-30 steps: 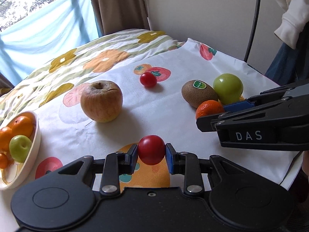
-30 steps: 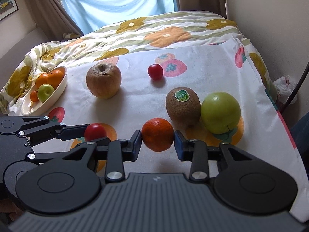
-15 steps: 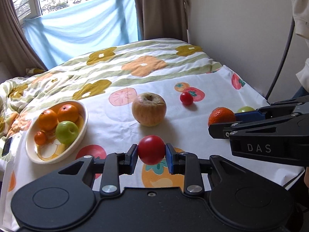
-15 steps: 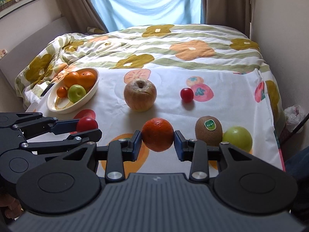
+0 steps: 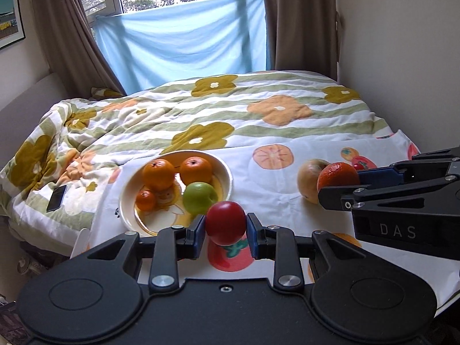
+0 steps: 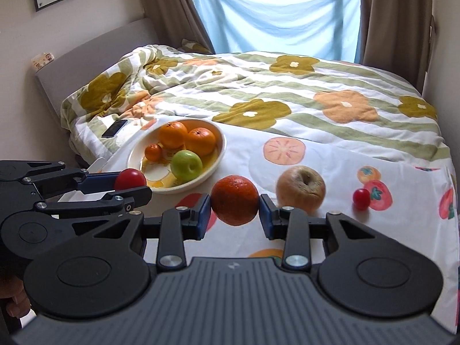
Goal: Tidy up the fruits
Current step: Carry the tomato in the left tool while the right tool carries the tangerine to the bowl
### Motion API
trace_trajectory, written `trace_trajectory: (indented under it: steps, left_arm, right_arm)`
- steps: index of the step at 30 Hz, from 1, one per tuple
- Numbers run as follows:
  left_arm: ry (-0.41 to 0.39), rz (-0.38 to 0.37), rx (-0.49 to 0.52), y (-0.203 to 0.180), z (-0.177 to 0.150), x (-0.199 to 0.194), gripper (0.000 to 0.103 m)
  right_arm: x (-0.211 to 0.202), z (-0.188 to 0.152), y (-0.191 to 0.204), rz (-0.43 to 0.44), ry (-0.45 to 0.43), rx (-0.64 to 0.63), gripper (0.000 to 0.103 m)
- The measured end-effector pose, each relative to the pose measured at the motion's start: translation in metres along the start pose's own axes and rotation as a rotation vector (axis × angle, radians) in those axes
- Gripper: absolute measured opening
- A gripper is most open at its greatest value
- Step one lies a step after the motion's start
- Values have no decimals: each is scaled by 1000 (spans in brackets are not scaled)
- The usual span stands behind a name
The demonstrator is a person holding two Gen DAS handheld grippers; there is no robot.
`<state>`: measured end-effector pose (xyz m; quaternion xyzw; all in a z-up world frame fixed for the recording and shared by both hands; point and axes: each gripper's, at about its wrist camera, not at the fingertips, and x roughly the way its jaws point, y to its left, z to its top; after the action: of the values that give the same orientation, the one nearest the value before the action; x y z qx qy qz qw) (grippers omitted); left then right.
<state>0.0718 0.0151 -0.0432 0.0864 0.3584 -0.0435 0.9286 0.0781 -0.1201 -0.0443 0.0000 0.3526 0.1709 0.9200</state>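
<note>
My left tongs (image 5: 226,224) squeeze a red tomato (image 5: 226,222) and my right tongs (image 6: 235,204) squeeze an orange (image 6: 235,204), near the bowl (image 6: 220,146).

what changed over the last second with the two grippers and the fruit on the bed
Both grippers lifted their fruit off the cloth and swung toward the bowl: the left gripper holds the tomato, the right gripper the orange. The kiwi and big green fruit have dropped out of view. Both grips stayed shut; the apple, small tomato and the bowl's fruit look unmoved.
</note>
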Motion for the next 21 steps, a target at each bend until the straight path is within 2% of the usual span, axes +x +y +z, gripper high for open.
trace_trajectory:
  steps: [7, 13, 21]
  left_arm:
    - [28, 0, -7, 57, 3, 23, 33]
    - [57, -24, 4, 96, 4, 59, 33]
    - [116, -71, 29, 129, 3, 112, 33]
  right_arm:
    - [39, 20, 48, 15, 27, 4, 51]
    - [79, 31, 81, -6, 52, -1, 51]
    - [126, 29, 101, -14, 95, 4, 51]
